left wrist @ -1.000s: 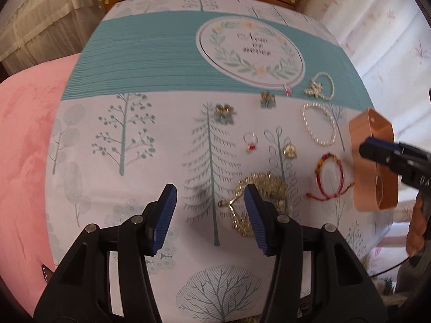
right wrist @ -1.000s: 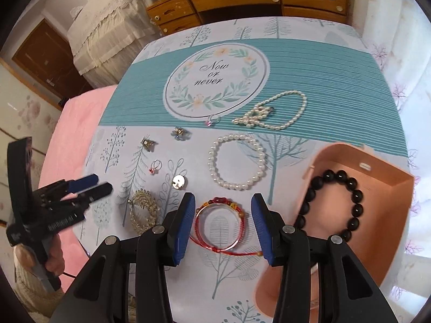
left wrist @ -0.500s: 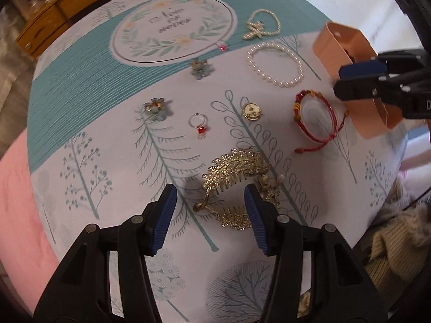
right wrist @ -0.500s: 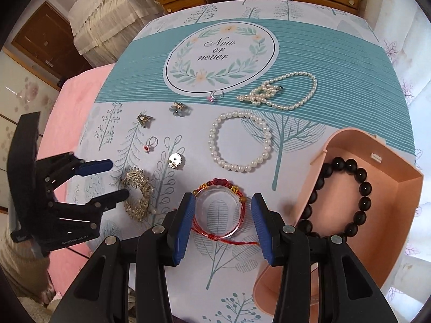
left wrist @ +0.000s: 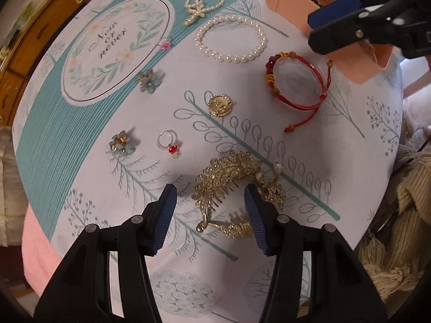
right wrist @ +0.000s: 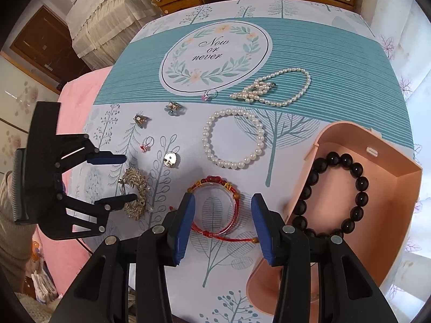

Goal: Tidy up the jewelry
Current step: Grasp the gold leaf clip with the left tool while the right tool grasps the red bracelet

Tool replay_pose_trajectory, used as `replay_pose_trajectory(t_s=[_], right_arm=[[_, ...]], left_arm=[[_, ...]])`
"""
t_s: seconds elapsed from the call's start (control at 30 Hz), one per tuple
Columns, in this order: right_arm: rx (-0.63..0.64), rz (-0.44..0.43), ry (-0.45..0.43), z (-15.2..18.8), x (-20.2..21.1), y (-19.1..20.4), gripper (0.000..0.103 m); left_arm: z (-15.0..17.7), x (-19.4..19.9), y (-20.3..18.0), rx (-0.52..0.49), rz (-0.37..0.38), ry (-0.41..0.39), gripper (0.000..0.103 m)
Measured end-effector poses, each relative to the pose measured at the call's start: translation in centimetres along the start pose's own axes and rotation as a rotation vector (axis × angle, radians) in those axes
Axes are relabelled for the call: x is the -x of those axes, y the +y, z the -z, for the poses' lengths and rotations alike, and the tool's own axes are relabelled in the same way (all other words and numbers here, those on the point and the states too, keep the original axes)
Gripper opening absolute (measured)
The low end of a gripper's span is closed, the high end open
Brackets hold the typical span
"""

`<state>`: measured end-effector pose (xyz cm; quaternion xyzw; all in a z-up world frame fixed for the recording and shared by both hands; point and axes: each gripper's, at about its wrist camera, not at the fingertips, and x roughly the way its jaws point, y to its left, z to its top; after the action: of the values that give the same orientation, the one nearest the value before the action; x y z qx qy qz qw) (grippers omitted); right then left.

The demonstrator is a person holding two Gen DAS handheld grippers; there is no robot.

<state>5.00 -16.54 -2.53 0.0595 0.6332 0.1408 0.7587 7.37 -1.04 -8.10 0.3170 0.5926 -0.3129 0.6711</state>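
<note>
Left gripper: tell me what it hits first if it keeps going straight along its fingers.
Most likely the gold hair comb. The left gripper is open, and the comb lies between and just beyond its fingertips on the tablecloth. Height above the cloth is unclear, so it might pass over it.

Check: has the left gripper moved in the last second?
Yes. In the right wrist view the left gripper has come in from the table edge and now straddles the gold hair comb, open.

I'm seeing both grippers, the left gripper point(left wrist: 210, 220) and the right gripper point(right wrist: 221, 226), showing black plastic frames, ribbed blue pads point(left wrist: 165, 215) and silver screws; a beige knitted sleeve is showing at lower left.
</note>
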Motion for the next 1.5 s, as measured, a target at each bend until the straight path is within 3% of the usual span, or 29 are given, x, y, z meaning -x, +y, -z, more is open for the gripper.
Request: replay_pose_trajectory(t_s=[0.2, 0.23, 0.27, 0.4, 0.53, 0.73, 0.97, 1.13, 1.23, 1.5], right_arm=[[-0.01, -0.008, 0.006, 0.1, -0.1, -0.2, 0.044], [-0.014, -0.012, 0.008, 0.1, -0.1, -0.3, 0.044], [-0.021, -0.018, 0.01, 0.1, -0.2, -0.4, 0.044], [-0.041, -0.03, 0.014, -0.1, -0.4, -0.9, 0.044], [-0.045, -0.012, 0.019, -0.7, -0.8, -0.9, 0.044], [-0.001, 0.04, 0.055, -1.7, -2.4, 0.0, 0.044], [0.145, 0.159, 0.106, -1.1, -4.8, 2.7, 0.043], [0.226, 0.254, 0.076, -0.5, -5.6, 4.1, 0.022], [0.224, 0.25, 0.053, -0.4, -5.6, 4.2, 0.011], [0.133, 0.109, -0.078, 0.6, -0.8, 3.7, 0.011]], left_arm=[[-0.8, 0.1, 0.5, -0.01, 0.007, -0.014, 0.048], [-0.8, 0.2, 0.6, -0.008, 0.007, -0.021, 0.043], [-0.9, 0.3, 0.6, -0.005, 0.015, -0.026, 0.027], [-1.6, 0.3, 1.2, 0.048, -0.044, -0.033, 0.014], [-0.9, 0.6, 2.5, 0.167, -0.073, -0.023, 0.013], [1.7, 2.2, 5.7, 0.41, -0.01, -0.088, 0.013], [4.8, 3.8, 4.7, 0.533, -0.002, -0.143, 0.013], [6.0, 5.8, 3.0, 0.586, -0.004, -0.217, 0.013], [6.5, 6.9, 2.0, 0.599, -0.018, -0.253, 0.013], [5.3, 9.8, 1.2, 0.585, 0.003, -0.324, 0.013]])
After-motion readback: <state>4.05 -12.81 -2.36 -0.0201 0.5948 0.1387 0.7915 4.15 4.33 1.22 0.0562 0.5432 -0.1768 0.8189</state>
